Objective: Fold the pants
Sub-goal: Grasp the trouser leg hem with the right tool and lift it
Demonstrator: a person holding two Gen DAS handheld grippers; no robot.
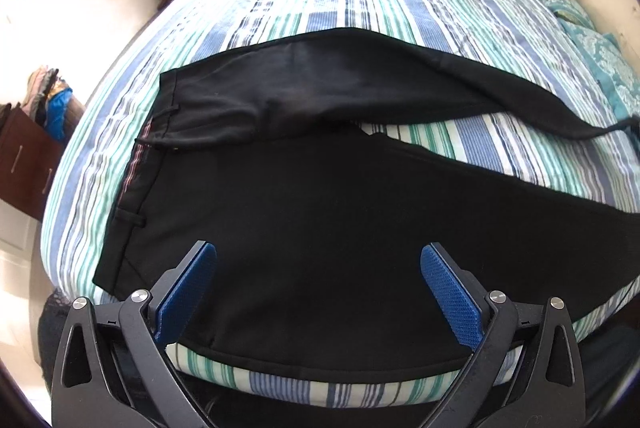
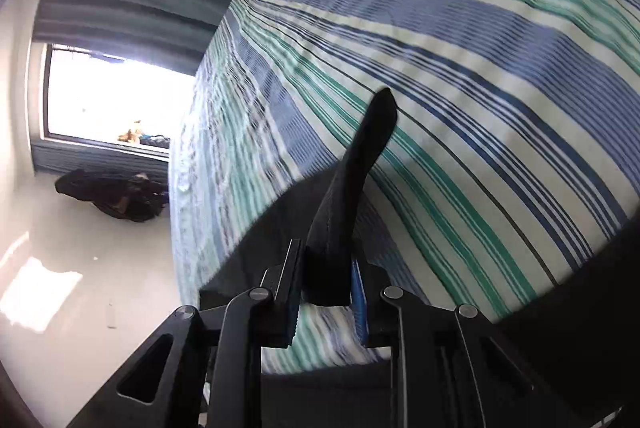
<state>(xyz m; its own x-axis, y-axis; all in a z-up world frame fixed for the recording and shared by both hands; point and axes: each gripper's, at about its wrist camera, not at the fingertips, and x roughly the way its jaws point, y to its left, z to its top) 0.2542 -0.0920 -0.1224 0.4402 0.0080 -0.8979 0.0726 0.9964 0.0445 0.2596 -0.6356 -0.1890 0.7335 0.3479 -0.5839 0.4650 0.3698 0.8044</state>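
Black pants point(image 1: 320, 196) lie spread across the striped bed point(image 1: 400, 8), waistband to the left. The left gripper point(image 1: 319, 292) hovers wide open above the near leg. The right gripper point(image 2: 326, 284) is clamped on a pant hem.

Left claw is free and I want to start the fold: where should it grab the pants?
Take the pants at the waistband's near corner, coming in low from the bed's near edge. That corner lies flat by the edge, so one finger can slide under. The left claw hangs open above; the right claw holds black cloth.
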